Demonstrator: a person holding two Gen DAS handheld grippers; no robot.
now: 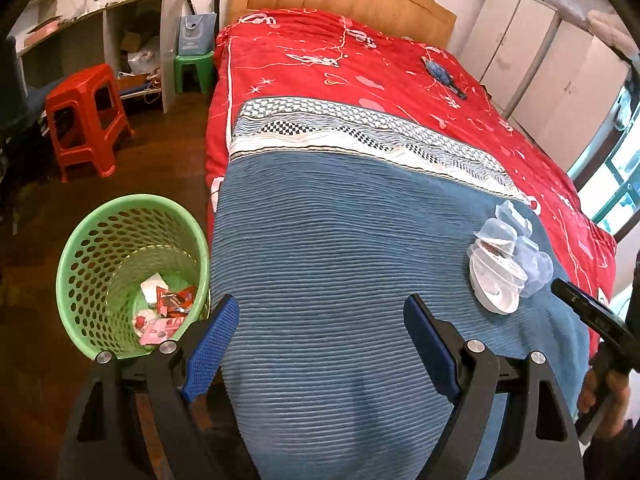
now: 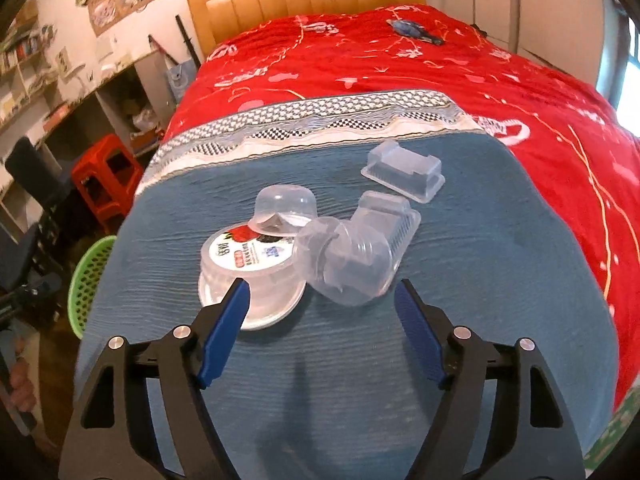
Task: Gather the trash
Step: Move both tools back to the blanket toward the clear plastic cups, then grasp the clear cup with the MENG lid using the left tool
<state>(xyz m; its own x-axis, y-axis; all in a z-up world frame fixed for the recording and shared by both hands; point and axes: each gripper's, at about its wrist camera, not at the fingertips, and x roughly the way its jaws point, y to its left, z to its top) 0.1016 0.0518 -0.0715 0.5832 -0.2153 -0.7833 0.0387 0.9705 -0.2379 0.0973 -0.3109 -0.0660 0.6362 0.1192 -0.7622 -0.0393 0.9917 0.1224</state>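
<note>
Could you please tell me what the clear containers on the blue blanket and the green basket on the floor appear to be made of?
The clear containers look like thin moulded plastic, glossy and see-through: the blue blanket shows through their walls. One round tub carries a printed lid, probably film or foil. The green basket seems to be rigid plastic with a dull sheen, its wall pierced by regular holes.

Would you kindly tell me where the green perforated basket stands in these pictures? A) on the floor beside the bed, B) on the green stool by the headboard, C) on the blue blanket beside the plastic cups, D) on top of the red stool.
A: the green basket stands on the dark wooden floor against the side of the bed, with wrappers inside.
</note>
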